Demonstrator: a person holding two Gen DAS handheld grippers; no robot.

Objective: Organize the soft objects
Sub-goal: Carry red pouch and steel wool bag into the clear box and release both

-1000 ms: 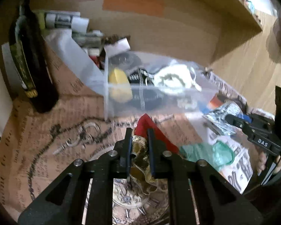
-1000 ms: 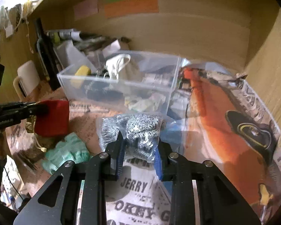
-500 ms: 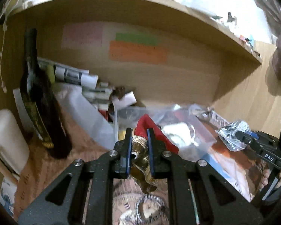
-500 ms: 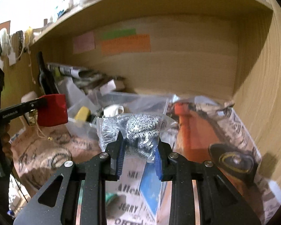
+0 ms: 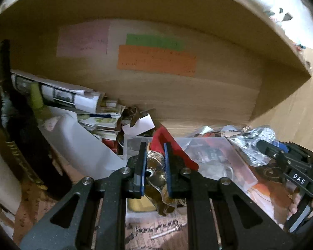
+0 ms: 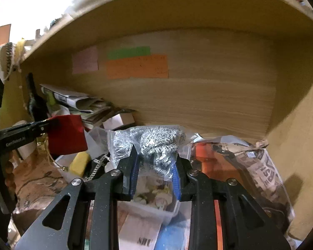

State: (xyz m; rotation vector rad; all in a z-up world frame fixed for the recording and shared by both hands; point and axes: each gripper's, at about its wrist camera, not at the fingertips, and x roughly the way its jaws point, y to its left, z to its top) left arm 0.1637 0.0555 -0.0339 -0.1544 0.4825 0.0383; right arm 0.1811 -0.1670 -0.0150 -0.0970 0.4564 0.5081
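Observation:
My left gripper (image 5: 154, 150) is shut on a red fabric pouch (image 5: 169, 143) with gold trim and holds it above the clear plastic bin (image 5: 235, 160). The pouch also shows in the right wrist view (image 6: 66, 134), held by the left gripper (image 6: 46, 125). My right gripper (image 6: 155, 156) is shut on a clear bag of steel wool scourers (image 6: 154, 143) and holds it over the bin (image 6: 156, 208). In the left wrist view the right gripper (image 5: 260, 145) and its bag (image 5: 254, 137) are at the right. A yellow sponge (image 6: 79, 163) lies in the bin.
A dark bottle (image 5: 20, 137) stands at the left with rolled papers (image 5: 58, 95) and boxes behind. A white cup (image 5: 0, 181) is at the far left. Newspaper (image 6: 263, 179) covers the shelf floor. Coloured notes (image 5: 156, 62) stick on the back wall.
Both grippers have lifted their loads off the newspaper and moved forward over the bin. The green cloth on the paper has dropped out of view.

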